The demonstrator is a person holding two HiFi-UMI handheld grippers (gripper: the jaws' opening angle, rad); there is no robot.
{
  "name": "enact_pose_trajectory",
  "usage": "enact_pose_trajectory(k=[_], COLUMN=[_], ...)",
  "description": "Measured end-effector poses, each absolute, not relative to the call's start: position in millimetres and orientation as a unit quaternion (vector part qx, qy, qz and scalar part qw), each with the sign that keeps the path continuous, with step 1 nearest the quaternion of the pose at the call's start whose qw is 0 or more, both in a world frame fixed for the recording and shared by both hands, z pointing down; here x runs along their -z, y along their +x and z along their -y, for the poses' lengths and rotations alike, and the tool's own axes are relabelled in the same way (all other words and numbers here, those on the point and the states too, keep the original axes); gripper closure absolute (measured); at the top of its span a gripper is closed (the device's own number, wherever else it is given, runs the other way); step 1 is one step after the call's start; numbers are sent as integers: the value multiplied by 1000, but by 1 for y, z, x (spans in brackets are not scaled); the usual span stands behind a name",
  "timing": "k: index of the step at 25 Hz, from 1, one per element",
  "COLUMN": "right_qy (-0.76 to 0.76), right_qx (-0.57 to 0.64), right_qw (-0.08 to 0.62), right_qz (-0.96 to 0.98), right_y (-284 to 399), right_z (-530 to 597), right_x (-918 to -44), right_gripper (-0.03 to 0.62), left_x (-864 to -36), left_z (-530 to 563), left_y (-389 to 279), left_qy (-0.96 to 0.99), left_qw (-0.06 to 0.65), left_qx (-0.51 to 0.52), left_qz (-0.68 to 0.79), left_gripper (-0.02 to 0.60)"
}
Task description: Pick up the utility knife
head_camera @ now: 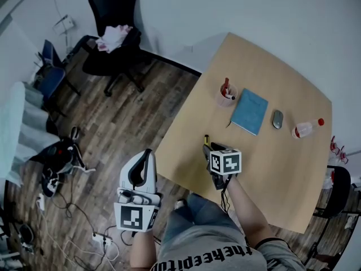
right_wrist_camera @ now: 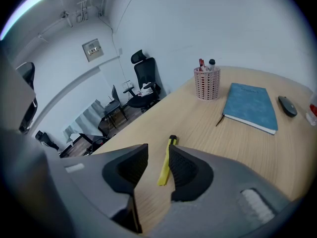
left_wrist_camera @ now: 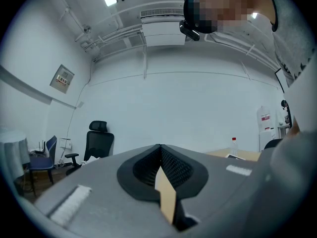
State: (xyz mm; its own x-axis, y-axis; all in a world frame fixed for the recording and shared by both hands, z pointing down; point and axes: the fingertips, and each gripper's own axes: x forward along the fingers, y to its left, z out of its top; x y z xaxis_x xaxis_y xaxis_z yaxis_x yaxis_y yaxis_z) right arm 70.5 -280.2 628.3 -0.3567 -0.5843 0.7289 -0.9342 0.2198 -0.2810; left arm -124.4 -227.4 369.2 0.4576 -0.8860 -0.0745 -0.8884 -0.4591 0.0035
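Left tongs pressed together over the floor at 7 o'clock, right tongs spread and tilted down, yellow utility knife flat on the table between their pads, near the table's 9 o'clock edge, pen cup and blue notebook at 1 o'clock

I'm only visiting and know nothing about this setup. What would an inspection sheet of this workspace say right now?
Surface: light wooden table, mostly bare.
Job's things: yellow utility knife lies flat on the table, not yet gripped.
Clutter: pen cup, blue notebook, mouse and red-capped bottle, all beyond the knife.
Grippers: right gripper open, the knife between its jaws, pads not pressing on it; left gripper shut, empty, held over the floor.
Cables: loose cables and a power strip on the floor.
Surroundings: wooden floor, black office chair, white walls.
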Motion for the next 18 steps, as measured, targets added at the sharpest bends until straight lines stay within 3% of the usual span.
enact_pose_trajectory(k=[18], right_qy=[533], right_qx=[-308], right_qw=[343], right_qz=[709], right_y=[72], right_z=[295], right_x=[-672], right_gripper=[460], left_x=[-376], left_z=[235], left_y=[-141], left_qy=[-838], left_qw=[10], left_qx=[-23], left_qz=[-545], left_gripper=[571])
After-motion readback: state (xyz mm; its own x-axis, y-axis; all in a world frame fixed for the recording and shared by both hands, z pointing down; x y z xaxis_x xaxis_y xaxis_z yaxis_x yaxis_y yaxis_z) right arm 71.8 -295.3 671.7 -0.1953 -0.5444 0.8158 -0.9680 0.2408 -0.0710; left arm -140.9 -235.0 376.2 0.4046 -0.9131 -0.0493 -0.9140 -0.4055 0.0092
